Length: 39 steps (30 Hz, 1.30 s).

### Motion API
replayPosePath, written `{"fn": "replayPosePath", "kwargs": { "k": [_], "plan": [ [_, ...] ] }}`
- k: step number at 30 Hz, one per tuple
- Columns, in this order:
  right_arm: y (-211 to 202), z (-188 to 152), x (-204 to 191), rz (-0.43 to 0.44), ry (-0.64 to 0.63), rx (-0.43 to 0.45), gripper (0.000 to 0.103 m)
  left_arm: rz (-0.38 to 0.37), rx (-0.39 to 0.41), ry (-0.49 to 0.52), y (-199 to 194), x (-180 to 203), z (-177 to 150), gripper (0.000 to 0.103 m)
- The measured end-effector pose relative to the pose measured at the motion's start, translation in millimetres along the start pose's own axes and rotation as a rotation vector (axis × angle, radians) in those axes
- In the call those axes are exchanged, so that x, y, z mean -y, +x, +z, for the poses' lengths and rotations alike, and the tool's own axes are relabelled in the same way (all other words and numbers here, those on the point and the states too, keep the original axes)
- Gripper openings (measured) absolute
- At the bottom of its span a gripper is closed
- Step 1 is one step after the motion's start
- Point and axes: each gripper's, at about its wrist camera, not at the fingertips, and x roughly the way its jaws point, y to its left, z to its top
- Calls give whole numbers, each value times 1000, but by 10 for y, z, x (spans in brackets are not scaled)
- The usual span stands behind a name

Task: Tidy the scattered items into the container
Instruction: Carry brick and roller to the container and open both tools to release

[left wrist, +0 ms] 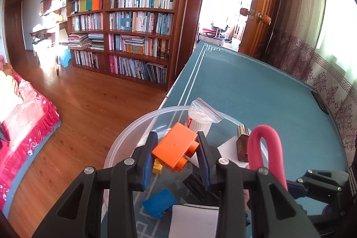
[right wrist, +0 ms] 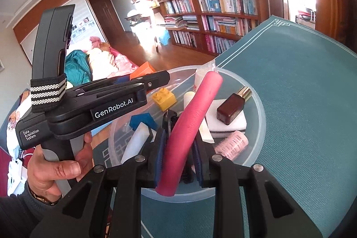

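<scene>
Clearly both tools are loaded over the clear round plastic bowl (right wrist: 256,104) on the teal cloth-covered table (left wrist: 256,86): the left gripper (left wrist: 176,157) pinches an orange studded plastic building block (left wrist: 176,146) between its blue pads, held above the bowl's middle, and the right gripper (right wrist: 178,148) clamps a long pink foam roller stick (right wrist: 194,117) that slants up over the contents. Risk lies mostly with the stick, I judge: it is longer than the bowl is wide, so on release it may tip over the rim and roll onto the table, or knock the small dark brown glass bottle with a gold cap (right wrist: 232,108) off the white sponge pad (right wrist: 236,124) it lies on. The orange block, dropped from this height, could bounce out, and the two tools are close enough to bump each other. Counted inside the bowl: one yellow block (right wrist: 164,99), one blue block (right wrist: 142,122), one brown bottle, one pink ribbed hair roller (right wrist: 232,144), one clear zip bag holding a white cup (left wrist: 200,117), one black comb-like piece (right wrist: 168,119), and at least two white pieces, though the clutter hides part of them
</scene>
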Motion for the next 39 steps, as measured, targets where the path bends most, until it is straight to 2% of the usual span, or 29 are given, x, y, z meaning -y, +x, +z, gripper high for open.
{"fn": "replayPosePath", "kwargs": {
  "k": [16, 36, 39],
  "plan": [
    [163, 7, 29, -25, -24, -32, 27, 15, -16, 25, 64, 42, -33, 39],
    [161, 2, -10, -29, -35, -17, 27, 25, -12, 34, 59, 87, -65, 40],
    [160, -4, -14, -31, -32, -17, 27, 25, -11, 33, 57, 90, -64, 45]
  ]
}}
